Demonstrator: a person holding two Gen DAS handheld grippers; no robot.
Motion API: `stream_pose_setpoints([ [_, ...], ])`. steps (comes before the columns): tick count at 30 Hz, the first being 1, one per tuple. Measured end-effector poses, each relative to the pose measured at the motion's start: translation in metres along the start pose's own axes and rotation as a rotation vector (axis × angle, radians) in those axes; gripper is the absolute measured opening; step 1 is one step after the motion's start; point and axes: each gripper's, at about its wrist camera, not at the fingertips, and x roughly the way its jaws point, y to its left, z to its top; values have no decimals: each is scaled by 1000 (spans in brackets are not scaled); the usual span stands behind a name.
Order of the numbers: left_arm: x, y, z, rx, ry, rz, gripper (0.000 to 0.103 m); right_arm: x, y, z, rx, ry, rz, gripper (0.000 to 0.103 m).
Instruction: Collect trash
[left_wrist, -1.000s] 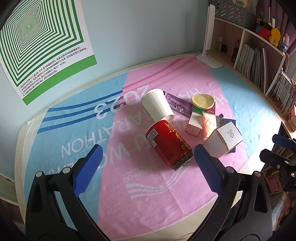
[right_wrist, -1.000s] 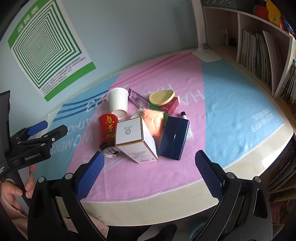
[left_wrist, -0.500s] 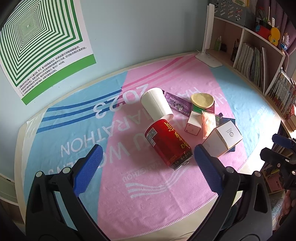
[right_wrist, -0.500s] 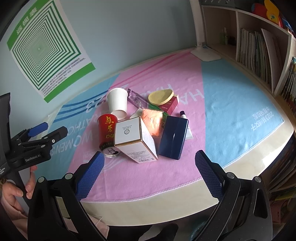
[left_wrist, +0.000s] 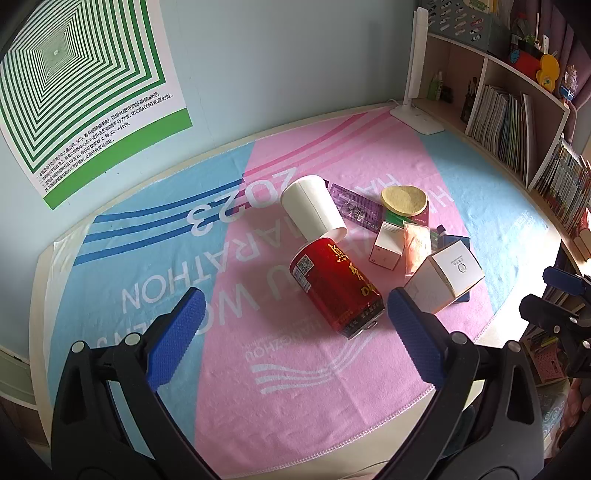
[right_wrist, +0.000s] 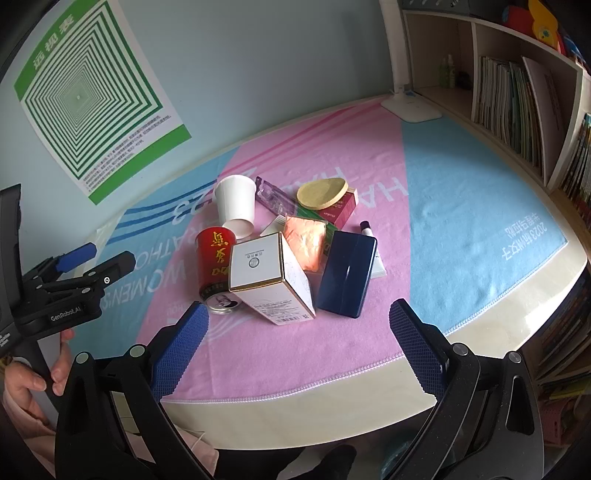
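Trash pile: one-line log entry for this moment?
phase: approach | left gripper: open, empty | right gripper: open, empty | trash pile: untouched on towel

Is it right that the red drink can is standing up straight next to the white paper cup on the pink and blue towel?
Not quite. The red drink can is lying on its side, not standing up; the left wrist view shows it best. The rest holds: it is next to the white paper cup, which is tipped over too, on the pink and blue towel.
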Motion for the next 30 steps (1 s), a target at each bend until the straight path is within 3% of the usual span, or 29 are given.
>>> stream_pose_setpoints([
  [30,1,0,1,-1,3,1,97,3,2,-1,-5,8,3,97],
])
